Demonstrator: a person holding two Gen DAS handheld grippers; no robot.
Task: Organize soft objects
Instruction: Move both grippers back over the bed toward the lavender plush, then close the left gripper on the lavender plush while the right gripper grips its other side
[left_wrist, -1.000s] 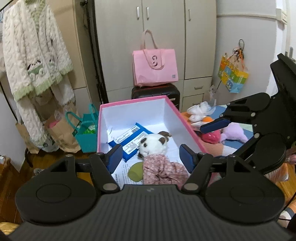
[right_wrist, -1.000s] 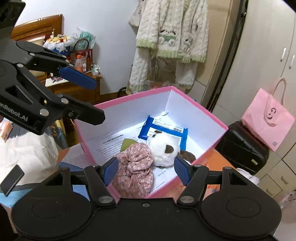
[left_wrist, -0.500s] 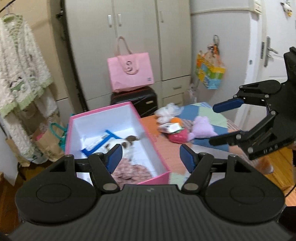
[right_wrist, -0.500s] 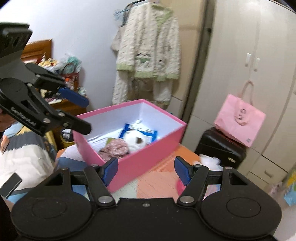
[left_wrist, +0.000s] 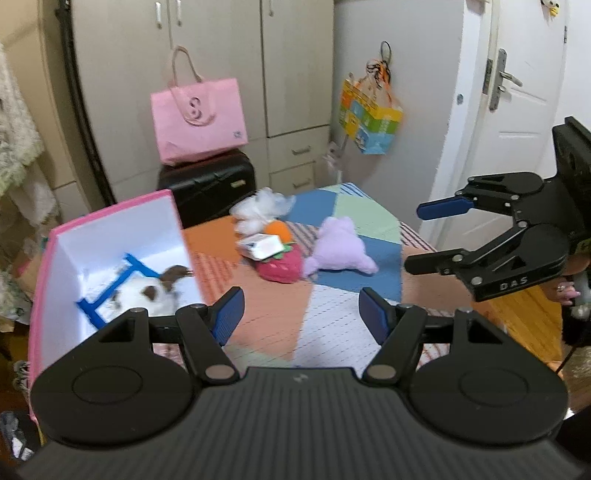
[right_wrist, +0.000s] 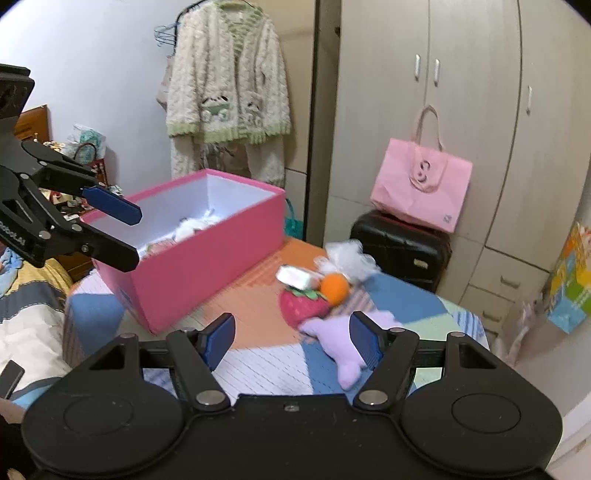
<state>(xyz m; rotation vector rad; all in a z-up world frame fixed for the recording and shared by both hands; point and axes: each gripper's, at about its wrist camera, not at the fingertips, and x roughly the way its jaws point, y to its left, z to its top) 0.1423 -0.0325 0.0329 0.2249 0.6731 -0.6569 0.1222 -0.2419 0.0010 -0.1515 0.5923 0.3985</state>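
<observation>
- Both the left hand-held gripper (left_wrist: 300, 309) and right hand-held gripper (right_wrist: 291, 341) were spread wide, gripping nothing.
- The purple plush (right_wrist: 347, 338) lay on the patchwork bed (right_wrist: 258, 306) beside the strawberry plush (right_wrist: 301, 304), apparently next for collection.
- The pink box (right_wrist: 207, 254) (one white plush (left_wrist: 147, 295) inside) stood open-topped, likely for dropping toys in.

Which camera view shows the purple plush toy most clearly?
The left wrist view: the purple plush toy lies whole and unblocked on the patchwork cover. In the right wrist view, one finger of the right gripper hides part of the toy.
</observation>
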